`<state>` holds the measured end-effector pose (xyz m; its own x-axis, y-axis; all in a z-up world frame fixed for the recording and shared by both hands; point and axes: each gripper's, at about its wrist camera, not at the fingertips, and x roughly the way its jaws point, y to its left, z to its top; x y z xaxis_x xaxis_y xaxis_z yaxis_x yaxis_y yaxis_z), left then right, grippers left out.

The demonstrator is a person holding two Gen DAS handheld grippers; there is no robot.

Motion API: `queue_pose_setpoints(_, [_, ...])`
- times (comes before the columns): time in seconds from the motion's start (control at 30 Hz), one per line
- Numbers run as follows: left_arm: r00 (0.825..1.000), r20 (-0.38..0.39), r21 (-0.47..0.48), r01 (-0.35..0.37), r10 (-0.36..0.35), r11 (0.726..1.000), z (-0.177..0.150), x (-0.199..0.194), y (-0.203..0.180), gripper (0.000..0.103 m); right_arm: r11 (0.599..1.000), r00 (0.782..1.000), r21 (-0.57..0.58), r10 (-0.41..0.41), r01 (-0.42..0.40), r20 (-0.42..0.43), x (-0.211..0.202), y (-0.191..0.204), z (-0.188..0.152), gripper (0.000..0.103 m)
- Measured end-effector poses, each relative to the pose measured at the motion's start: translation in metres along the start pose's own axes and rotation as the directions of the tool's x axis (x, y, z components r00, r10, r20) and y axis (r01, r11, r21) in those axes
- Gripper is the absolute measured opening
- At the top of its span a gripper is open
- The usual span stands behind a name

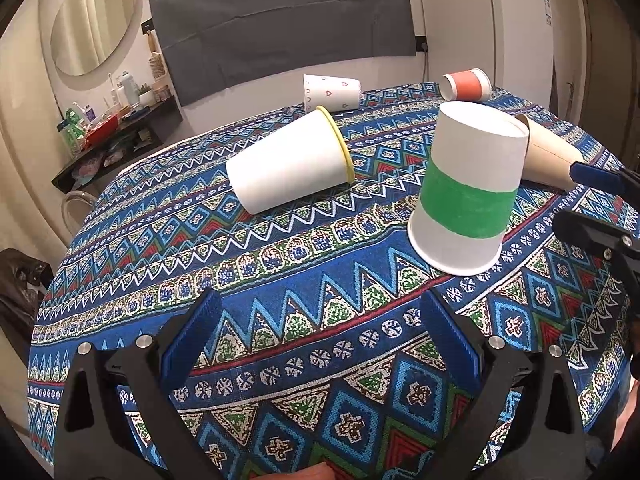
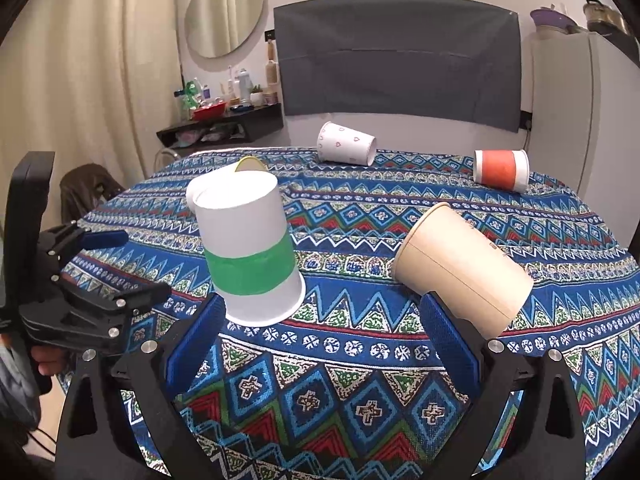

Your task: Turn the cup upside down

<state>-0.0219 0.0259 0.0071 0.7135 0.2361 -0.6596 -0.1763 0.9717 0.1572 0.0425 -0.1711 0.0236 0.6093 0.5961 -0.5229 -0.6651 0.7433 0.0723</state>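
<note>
Green-band cup (image 1: 468, 192) inverted on tabletop (image 1: 280, 320), between my grippers.
Left hand-held gripper (image 1: 320, 336) spread, holding nothing; right hand-held gripper (image 2: 320, 340) spread too; tan cup (image 2: 460, 268) lying on its side, near right.

Each fisheye camera sits just behind its own gripper and looks forward and slightly down along the two fingers across the patterned tablecloth (image 1: 320, 312), toward the far wall. The left wrist view has the green-banded cup (image 1: 468, 192) ahead to its right; the right wrist view has it (image 2: 250, 248) ahead to its left, close. Both views share that cup, the other cups and the oval mirror (image 1: 96, 20).
</note>
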Motion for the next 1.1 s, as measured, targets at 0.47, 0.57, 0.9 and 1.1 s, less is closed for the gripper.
queue_pose_setpoints(0.47, [1.000, 0.007, 0.039, 0.012, -0.012, 0.999, -0.001, -0.001, -0.008, 0.097, 1.000, 1.000, -0.022, 0.001, -0.001, -0.007, 0.000, 0.005, 0.000, 0.094])
queue_pose_setpoints(0.57, [1.000, 0.018, 0.043, 0.016, -0.017, 0.999, -0.001, -0.003, -0.008, 0.097, 0.999, 1.000, -0.034, 0.000, -0.001, -0.012, 0.001, 0.006, 0.000, 0.094])
queue_pose_setpoints(0.9, [0.999, 0.022, 0.060, 0.021, -0.023, 0.998, -0.003, -0.003, -0.011, 0.097, 0.999, 1.000, -0.032, 0.001, -0.001, -0.013, 0.002, 0.006, 0.001, 0.094])
queue_pose_setpoints(1.1, [1.000, 0.017, 0.079, 0.024, -0.025, 0.997, -0.003, -0.003, -0.014, 0.097, 1.000, 1.000, -0.024, 0.000, 0.000, -0.012, 0.002, 0.004, 0.001, 0.094])
